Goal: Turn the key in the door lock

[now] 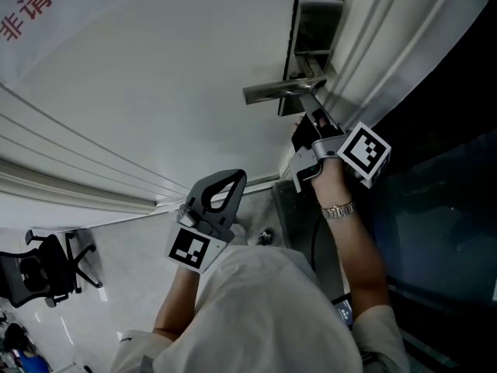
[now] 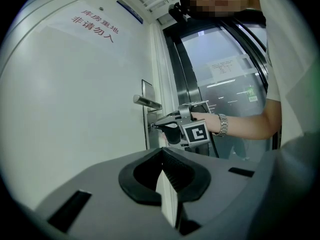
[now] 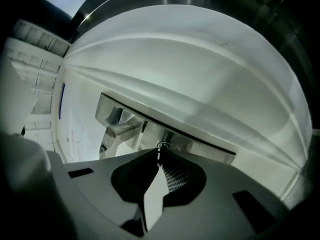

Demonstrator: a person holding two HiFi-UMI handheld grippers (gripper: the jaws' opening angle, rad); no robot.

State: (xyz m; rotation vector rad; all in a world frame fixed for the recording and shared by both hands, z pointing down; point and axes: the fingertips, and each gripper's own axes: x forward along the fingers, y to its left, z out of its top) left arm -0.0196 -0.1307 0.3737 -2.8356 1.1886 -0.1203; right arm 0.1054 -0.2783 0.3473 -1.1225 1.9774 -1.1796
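A white door (image 1: 155, 76) carries a metal lock plate (image 1: 312, 33) with a lever handle (image 1: 279, 90). My right gripper (image 1: 309, 106) points at the plate just under the handle, rolled onto its side. In the right gripper view its jaws (image 3: 159, 154) are closed, and the key (image 3: 161, 146) with its small ring is pinched at their tips in the lock. The left gripper view shows that gripper (image 2: 156, 127) against the plate below the handle (image 2: 147, 102). My left gripper (image 1: 231, 181) hangs back from the door, shut and holding nothing.
A dark glass door (image 2: 225, 74) adjoins the white door's frame on the right. Red characters (image 2: 95, 25) are printed high on the white door. An office chair (image 1: 46, 270) stands on the floor at the left, behind the person.
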